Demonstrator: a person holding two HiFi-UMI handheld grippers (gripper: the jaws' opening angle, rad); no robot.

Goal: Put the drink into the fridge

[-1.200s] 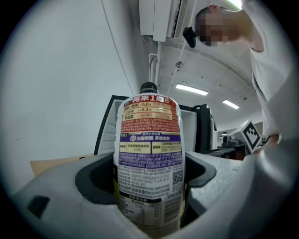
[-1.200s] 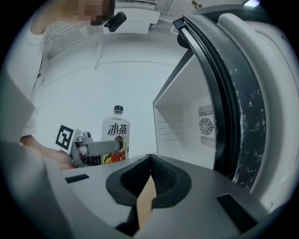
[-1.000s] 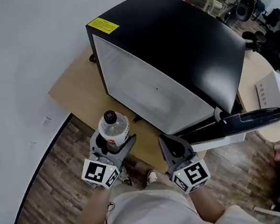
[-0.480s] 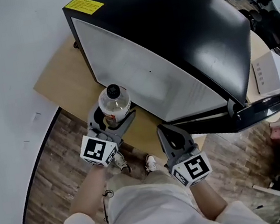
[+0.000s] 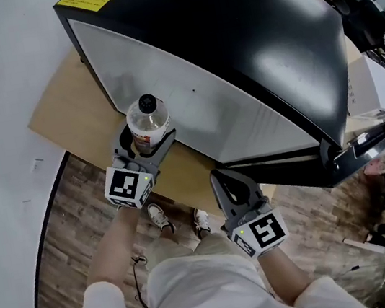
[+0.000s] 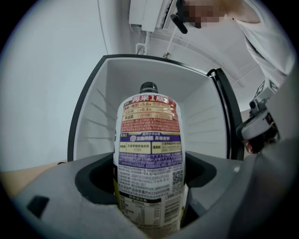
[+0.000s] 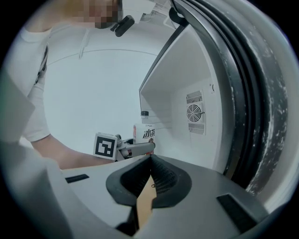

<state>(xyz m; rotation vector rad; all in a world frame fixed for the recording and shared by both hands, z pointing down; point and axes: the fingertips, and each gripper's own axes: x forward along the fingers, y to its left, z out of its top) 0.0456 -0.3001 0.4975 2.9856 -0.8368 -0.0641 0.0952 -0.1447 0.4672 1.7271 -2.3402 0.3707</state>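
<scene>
The drink, a clear bottle (image 5: pixel 147 119) with a black cap and a printed label, stands upright between the jaws of my left gripper (image 5: pixel 149 139), which is shut on its lower body. In the left gripper view the bottle (image 6: pixel 149 154) fills the middle, right in front of the white inside (image 6: pixel 140 84) of the open black fridge (image 5: pixel 230 26). My right gripper (image 5: pixel 217 177) is shut and holds nothing, low in front of the fridge by its open door (image 5: pixel 356 151). The right gripper view shows its tips (image 7: pixel 150 157) touching, with the bottle (image 7: pixel 145 132) beyond.
The fridge stands on a wooden table (image 5: pixel 61 109) against a white wall. A fan grille (image 7: pixel 195 112) sits on an inner wall. A white box (image 5: pixel 370 87) lies right of the fridge. Wood-pattern floor (image 5: pixel 73 228) and the person's shoes (image 5: pixel 161 218) are below.
My left gripper has carried the bottle forward, from the table's front edge up to the fridge opening. The right gripper has stayed shut near the door.
</scene>
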